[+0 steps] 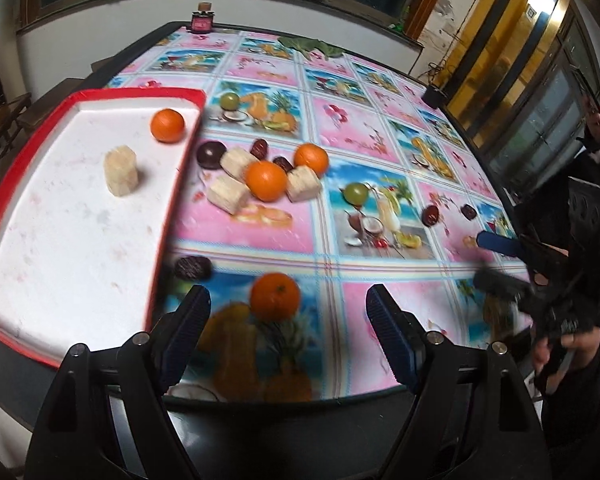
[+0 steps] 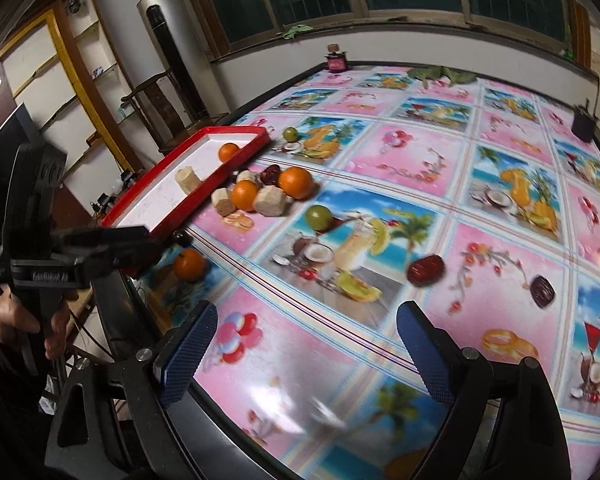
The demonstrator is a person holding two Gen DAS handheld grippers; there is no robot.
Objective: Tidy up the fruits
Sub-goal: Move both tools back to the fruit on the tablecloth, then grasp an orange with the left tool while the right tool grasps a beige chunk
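Note:
A red-rimmed white tray (image 1: pixel 180 92) (image 2: pixel 236 131) lies at the table's left and holds an orange (image 1: pixel 167 125) and a pale banana chunk (image 1: pixel 120 174). Beside it lies a cluster of oranges (image 1: pixel 266 181), banana chunks (image 1: pixel 228 194) and dark dates (image 1: pixel 211 155). A lone orange (image 1: pixel 275 297) (image 2: pixel 189 265) sits just ahead of my open, empty left gripper (image 1: pixel 288 300). My right gripper (image 2: pixel 304 320) is open and empty over the near table edge; it also shows in the left wrist view (image 1: pixel 496 260). Two dates (image 2: pixel 426 270) (image 2: pixel 542 290) and a green fruit (image 2: pixel 319 217) lie ahead of it.
A second green fruit (image 1: pixel 230 101) lies behind the tray. A small jar (image 1: pixel 201 19) and green leaves (image 1: pixel 308 46) sit at the far edge, a dark box (image 1: pixel 433 95) at the far right corner. A chair and shelves (image 2: pixel 156 96) stand left of the table.

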